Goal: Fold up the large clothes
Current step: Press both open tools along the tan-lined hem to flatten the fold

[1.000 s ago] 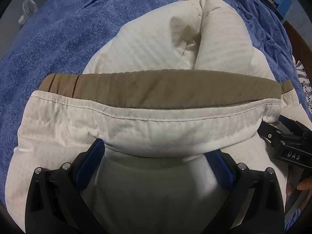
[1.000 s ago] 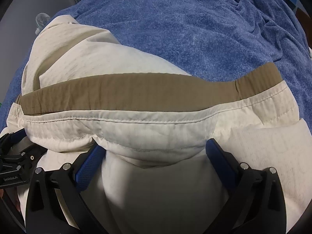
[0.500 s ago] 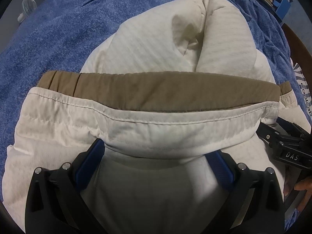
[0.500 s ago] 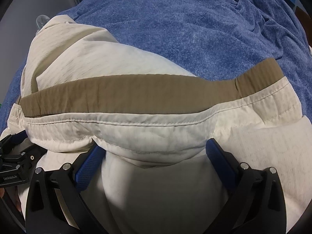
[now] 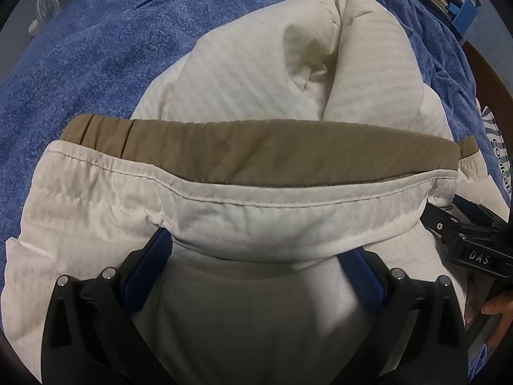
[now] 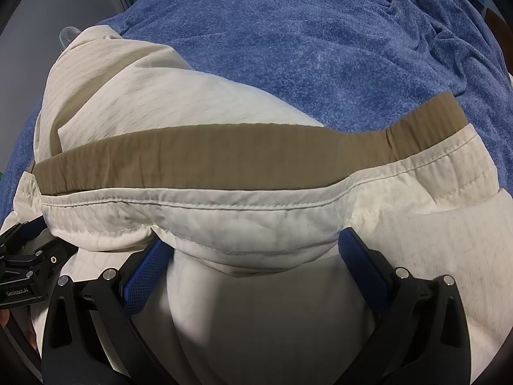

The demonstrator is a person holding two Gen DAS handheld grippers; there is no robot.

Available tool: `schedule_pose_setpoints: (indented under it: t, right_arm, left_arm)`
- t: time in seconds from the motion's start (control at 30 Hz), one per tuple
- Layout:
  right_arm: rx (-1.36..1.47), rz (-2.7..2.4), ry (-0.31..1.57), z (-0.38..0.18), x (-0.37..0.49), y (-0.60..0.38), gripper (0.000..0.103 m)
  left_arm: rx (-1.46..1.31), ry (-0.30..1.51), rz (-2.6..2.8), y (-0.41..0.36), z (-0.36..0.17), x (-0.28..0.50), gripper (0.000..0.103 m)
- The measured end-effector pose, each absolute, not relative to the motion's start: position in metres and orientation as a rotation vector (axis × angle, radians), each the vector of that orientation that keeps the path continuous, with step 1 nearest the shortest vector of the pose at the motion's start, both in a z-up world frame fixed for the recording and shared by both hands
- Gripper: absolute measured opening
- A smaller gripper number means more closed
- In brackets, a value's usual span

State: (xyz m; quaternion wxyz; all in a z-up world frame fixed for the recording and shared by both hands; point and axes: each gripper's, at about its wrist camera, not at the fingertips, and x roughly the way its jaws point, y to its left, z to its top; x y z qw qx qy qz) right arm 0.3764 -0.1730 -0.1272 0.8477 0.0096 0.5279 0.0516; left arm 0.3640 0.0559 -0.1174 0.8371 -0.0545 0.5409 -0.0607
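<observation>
Two hand-held grippers: both spread wide under one cream quilted garment [image 5: 243, 102]
Left hand-held gripper [image 5: 256, 256]: blue pads [image 5: 146, 269] far apart, hem fold draped over the tips; grip not discernible
Right hand-held gripper [image 6: 253, 253]: same wide spread beneath the tan inner band [image 6: 224, 157]; grip not discernible
Garment: bunched on blue fleece blanket [image 6: 320, 48]

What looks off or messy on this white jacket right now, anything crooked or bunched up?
Nothing is torn or stained. The white jacket bunches into a tall crumpled peak at its far end instead of lying flat on the blue blanket. Its tan band runs slightly slanted.
</observation>
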Motion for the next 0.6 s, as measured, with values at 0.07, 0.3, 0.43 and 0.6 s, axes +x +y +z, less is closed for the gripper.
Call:
schedule_pose_setpoints:
  t: [0.07,0.3,0.43,0.6]
  right_arm:
    - [0.022,0.109,1.112,-0.128,0.376,-0.173,0.098]
    - [0.026,0.109,1.111,-0.128,0.377,-0.173,0.098]
    - [0.029,0.113,1.109,-0.129,0.377,-0.174,0.098]
    - [0.034,0.117,1.101,-0.13,0.377,-0.174,0.098]
  left_arm:
    - [-0.117,1.143,-0.13,0.056,-0.118,0.364,0.097]
    - [-0.122,1.138,-0.135,0.059,-0.121,0.361,0.097]
    - [-0.126,1.13,-0.139,0.06,-0.122,0.359,0.097]
    - [-0.129,1.117,-0.138,0.062,-0.124,0.354,0.097]
